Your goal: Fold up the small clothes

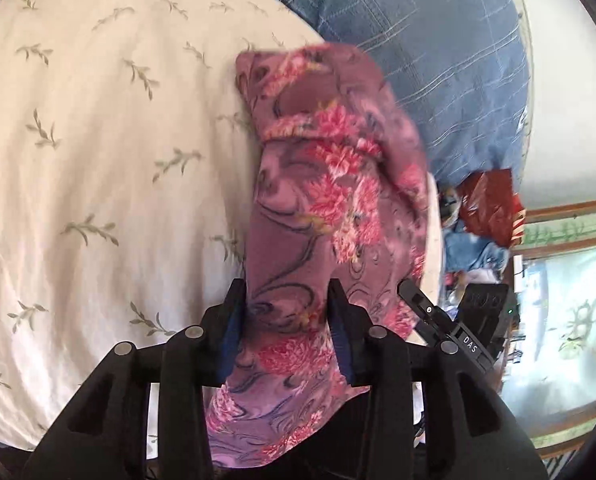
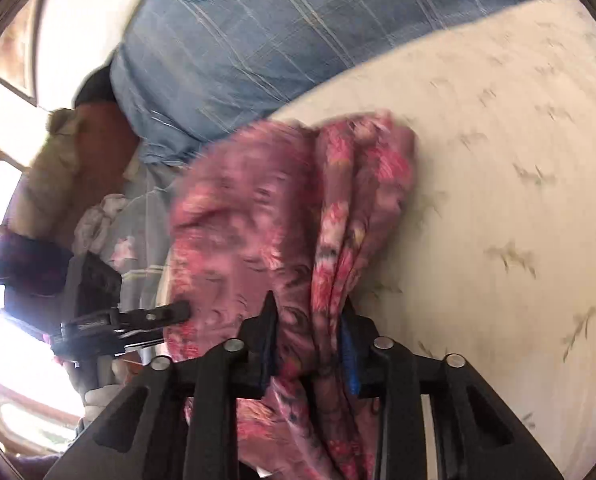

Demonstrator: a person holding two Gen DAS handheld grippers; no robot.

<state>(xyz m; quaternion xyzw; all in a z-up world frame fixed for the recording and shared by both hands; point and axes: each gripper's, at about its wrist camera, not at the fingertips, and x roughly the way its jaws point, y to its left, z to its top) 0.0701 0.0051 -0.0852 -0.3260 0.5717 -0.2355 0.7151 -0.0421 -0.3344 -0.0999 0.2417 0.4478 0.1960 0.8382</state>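
Observation:
A purple garment with pink flower print (image 1: 321, 200) hangs bunched between both grippers above a cream bedsheet with green sprigs (image 1: 98, 140). My left gripper (image 1: 286, 292) is shut on the garment's edge, cloth filling the gap between its fingers. My right gripper (image 2: 309, 308) is shut on another part of the same garment (image 2: 258, 220). The right gripper also shows in the left wrist view (image 1: 449, 320), and the left gripper shows in the right wrist view (image 2: 138, 318), close beside each other. The right wrist view is motion-blurred.
A blue checked pillow (image 1: 437, 60) lies at the head of the bed, also in the right wrist view (image 2: 258, 48). Past the bed edge sit a red bag (image 1: 489, 204), mixed clothes (image 1: 469, 252) and a window (image 1: 569, 320). A cream sheet (image 2: 497, 160) spreads right.

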